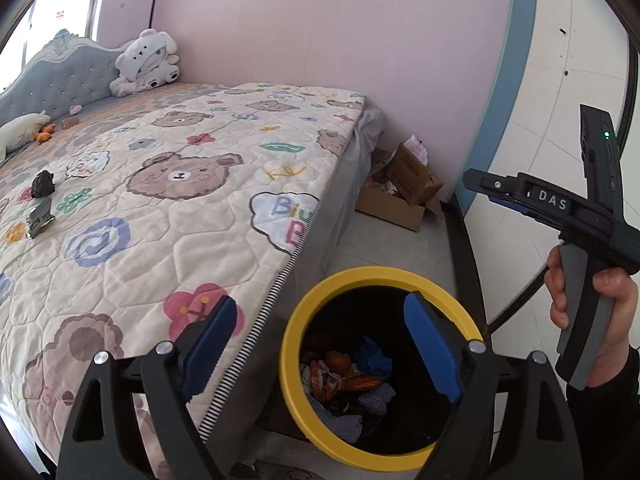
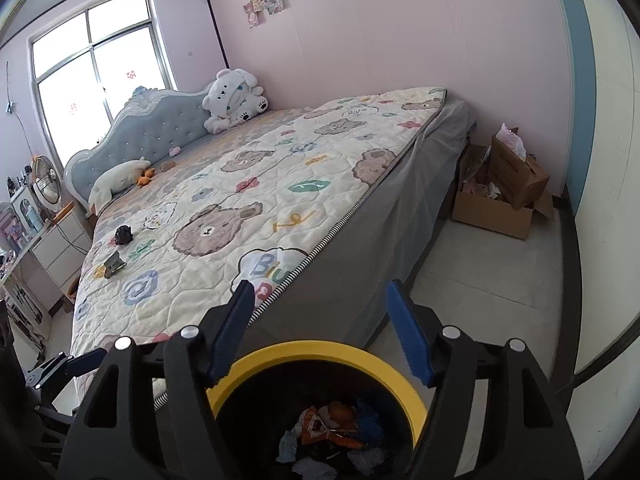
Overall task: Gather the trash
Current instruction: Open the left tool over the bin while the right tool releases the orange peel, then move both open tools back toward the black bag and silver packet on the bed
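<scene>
Quilted bear-print bed (image 2: 240, 216), pink wall (image 2: 380, 40), yellow-rimmed bin (image 1: 296, 320), both tongs spread, empty

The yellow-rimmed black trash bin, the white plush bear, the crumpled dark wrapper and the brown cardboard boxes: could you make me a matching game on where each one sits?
Things:
1. yellow-rimmed black trash bin
2. white plush bear
3. crumpled dark wrapper
4. brown cardboard boxes

Places:
A. propped against the blue tufted headboard
B. on the floor in the corner by the pink wall
C. on the floor at the foot corner of the bed, under both grippers
D. lying on the bear-print quilt

Pairs: 1-C, 2-A, 3-D, 4-B
</scene>
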A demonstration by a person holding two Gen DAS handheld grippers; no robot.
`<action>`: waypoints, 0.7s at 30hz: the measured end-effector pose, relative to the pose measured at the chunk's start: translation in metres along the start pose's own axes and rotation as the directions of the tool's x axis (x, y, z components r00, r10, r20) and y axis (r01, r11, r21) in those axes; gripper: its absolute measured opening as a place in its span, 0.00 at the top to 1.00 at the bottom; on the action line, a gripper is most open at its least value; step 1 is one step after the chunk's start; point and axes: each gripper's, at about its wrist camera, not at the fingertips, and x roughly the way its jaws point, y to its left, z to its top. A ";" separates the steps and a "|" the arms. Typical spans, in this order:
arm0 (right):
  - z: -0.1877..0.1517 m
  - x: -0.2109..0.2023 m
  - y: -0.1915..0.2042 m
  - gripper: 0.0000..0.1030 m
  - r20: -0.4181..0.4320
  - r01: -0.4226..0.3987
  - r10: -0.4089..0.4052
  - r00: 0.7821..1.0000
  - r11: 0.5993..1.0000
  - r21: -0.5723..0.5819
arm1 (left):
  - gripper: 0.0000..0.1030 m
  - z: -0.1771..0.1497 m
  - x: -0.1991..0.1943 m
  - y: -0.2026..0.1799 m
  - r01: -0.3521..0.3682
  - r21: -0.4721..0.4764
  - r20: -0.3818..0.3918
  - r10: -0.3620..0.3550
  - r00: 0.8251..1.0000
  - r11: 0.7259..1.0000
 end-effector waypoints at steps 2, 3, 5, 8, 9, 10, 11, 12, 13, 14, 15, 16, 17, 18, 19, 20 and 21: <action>0.007 0.007 0.009 0.33 -0.002 -0.013 0.013 1.000 1.000 -0.018 | 0.19 0.002 -0.001 0.011 -0.024 -0.019 0.013 0.024 1.000 1.000; 0.011 0.012 0.015 0.31 -0.003 -0.023 0.023 1.000 0.999 -0.026 | 0.17 0.004 -0.002 0.018 -0.039 -0.031 0.021 0.040 0.999 0.999; 0.018 0.024 0.026 0.29 -0.011 -0.053 0.053 0.999 0.998 -0.040 | 0.15 0.008 -0.004 0.034 -0.070 -0.058 0.038 0.072 0.997 0.996; 0.030 0.045 0.047 0.25 -0.027 -0.096 0.095 0.995 0.994 -0.058 | 0.14 0.014 -0.009 0.058 -0.109 -0.095 0.056 0.115 0.992 0.989; 0.034 0.053 0.056 0.23 -0.028 -0.107 0.105 0.994 0.992 -0.072 | 0.14 0.016 -0.010 0.068 -0.127 -0.109 0.062 0.134 0.989 0.986; 0.038 0.060 0.063 0.23 -0.029 -0.114 0.112 0.993 0.990 -0.086 | 0.13 0.018 -0.011 0.077 -0.145 -0.123 0.068 0.154 0.986 0.982; 0.040 0.066 0.071 0.22 -0.031 -0.121 0.118 0.993 0.988 -0.098 | 0.13 0.019 -0.012 0.085 -0.159 -0.133 0.072 0.170 0.983 0.978; 0.044 0.074 0.080 0.22 -0.036 -0.135 0.132 0.991 0.985 -0.110 | 0.13 0.021 -0.013 0.095 -0.179 -0.144 0.076 0.191 0.979 0.973; 0.046 0.082 0.089 0.22 -0.044 -0.151 0.146 0.988 0.981 -0.118 | 0.13 0.023 -0.014 0.104 -0.195 -0.155 0.079 0.208 0.975 0.969; 0.049 0.090 0.097 0.22 -0.051 -0.166 0.161 0.986 0.978 -0.125 | 0.13 0.025 -0.016 0.114 -0.209 -0.168 0.083 0.225 0.971 0.963; 0.051 0.097 0.107 0.21 -0.058 -0.183 0.177 0.983 0.974 -0.135 | 0.13 0.027 -0.018 0.126 -0.226 -0.184 0.086 0.245 0.966 0.957; 0.053 0.104 0.117 0.21 -0.061 -0.198 0.191 0.980 0.969 -0.144 | 0.13 0.030 -0.019 0.138 -0.241 -0.201 0.088 0.263 0.961 0.949; 0.054 0.110 0.125 0.21 -0.063 -0.215 0.207 0.976 0.965 -0.153 | 0.13 0.032 -0.021 0.148 -0.254 -0.214 0.090 0.278 0.956 0.943; 0.055 0.117 0.137 0.21 -0.068 -0.236 0.228 0.971 0.958 -0.162 | 0.13 0.035 -0.023 0.160 -0.274 -0.228 0.094 0.301 0.949 0.934; 0.056 0.122 0.145 0.21 -0.072 -0.257 0.248 0.966 0.953 -0.163 | 0.13 0.038 -0.026 0.172 -0.293 -0.240 0.097 0.324 0.941 0.925; 0.056 0.128 0.154 0.20 -0.080 -0.283 0.273 0.959 0.945 -0.163 | 0.13 0.042 -0.029 0.188 -0.313 -0.257 0.102 0.348 0.932 0.914; 0.056 0.134 0.164 0.19 -0.090 -0.309 0.298 0.950 0.936 -0.167 | 0.13 0.045 -0.032 0.201 -0.329 -0.275 0.104 0.368 0.924 0.904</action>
